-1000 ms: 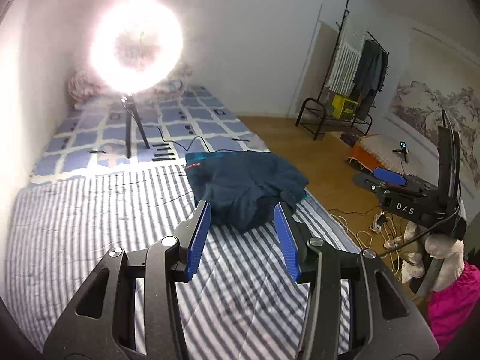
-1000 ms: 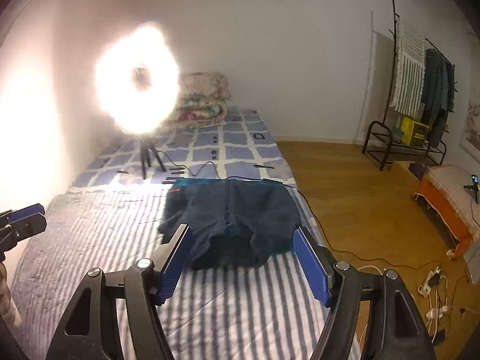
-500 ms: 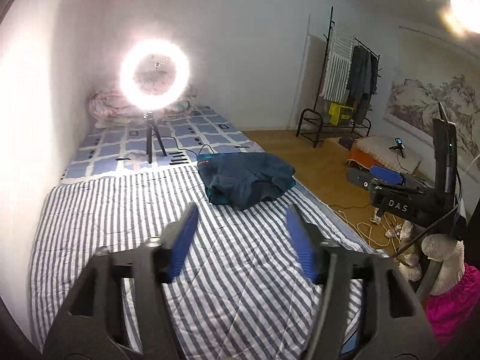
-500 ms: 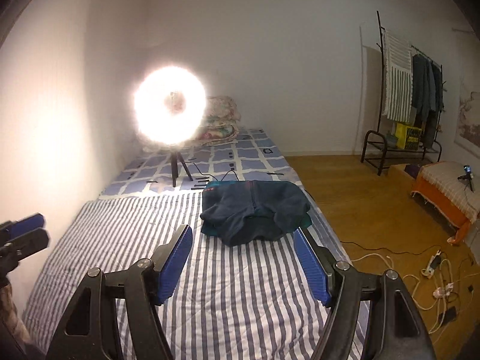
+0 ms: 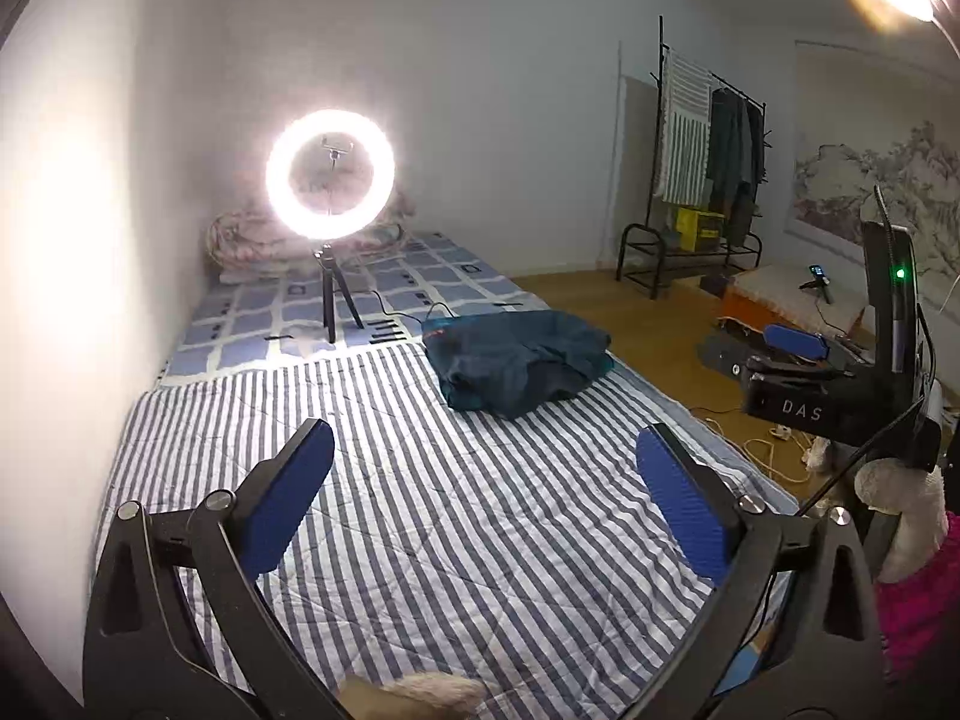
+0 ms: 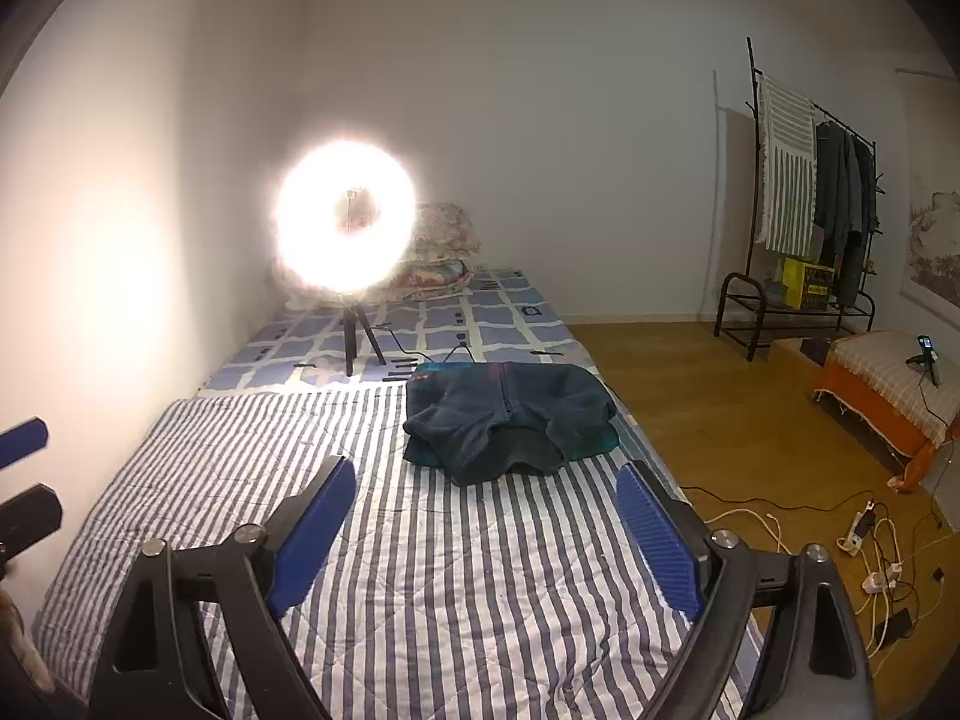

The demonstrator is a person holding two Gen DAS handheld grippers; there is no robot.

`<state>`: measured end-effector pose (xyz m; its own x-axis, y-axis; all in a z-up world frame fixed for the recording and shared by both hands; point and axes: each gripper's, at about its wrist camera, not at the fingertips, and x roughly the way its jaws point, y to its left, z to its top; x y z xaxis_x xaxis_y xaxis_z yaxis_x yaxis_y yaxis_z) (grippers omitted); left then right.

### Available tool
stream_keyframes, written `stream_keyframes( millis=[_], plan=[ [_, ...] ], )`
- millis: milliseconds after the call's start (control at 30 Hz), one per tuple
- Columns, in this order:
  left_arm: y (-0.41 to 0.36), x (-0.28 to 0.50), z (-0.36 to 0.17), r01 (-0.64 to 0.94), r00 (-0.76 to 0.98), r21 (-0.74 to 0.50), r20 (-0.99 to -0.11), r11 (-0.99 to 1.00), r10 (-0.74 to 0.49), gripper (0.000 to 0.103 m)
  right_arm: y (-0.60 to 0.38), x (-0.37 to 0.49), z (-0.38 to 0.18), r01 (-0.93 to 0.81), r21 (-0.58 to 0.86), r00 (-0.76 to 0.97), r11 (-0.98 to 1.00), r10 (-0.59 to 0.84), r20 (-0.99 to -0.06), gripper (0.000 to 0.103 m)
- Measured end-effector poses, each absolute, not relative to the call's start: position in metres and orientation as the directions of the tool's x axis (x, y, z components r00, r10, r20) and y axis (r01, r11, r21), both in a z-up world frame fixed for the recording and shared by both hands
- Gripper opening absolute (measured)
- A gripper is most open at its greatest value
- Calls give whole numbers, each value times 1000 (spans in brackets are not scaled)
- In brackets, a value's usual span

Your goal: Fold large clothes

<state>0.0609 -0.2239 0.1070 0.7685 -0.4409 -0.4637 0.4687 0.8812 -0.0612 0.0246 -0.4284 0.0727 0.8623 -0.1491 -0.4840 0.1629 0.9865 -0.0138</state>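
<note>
A dark teal garment (image 5: 516,360) lies folded in a loose bundle on the striped bedspread (image 5: 420,510), near the bed's right edge. In the right wrist view the same garment (image 6: 510,420) shows its zip on top. My left gripper (image 5: 483,438) hangs well short of it, its jaws opening with nothing between the blue pads. My right gripper (image 6: 487,471) is also back from the bundle, its jaws opening and empty. Its blue fingertip (image 5: 795,341) shows at the right of the left wrist view.
A lit ring light (image 5: 330,174) on a tripod stands on the checked sheet behind the garment, with a cable trailing. Folded quilts (image 6: 438,252) lie at the head. Wooden floor (image 6: 720,420) with cables, a clothes rack (image 6: 810,210) and a low orange bed are to the right.
Both grippers have drawn back from the garment, which now sits farther away and untouched. Both pairs of jaws stand wider apart than before.
</note>
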Motion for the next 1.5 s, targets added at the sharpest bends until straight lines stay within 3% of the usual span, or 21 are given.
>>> stream_keyframes(
  millis=[100,1500],
  plan=[
    [-224,64,103,452,769,-57,-480,890,-422,103,-426,25,70,179,-30,864,983,-172,-474,103],
    [-229,61,94,433,769,-24,-511,901,-383,103,-417,24,58,170,-49,859,984,-173,-481,103]
  ],
)
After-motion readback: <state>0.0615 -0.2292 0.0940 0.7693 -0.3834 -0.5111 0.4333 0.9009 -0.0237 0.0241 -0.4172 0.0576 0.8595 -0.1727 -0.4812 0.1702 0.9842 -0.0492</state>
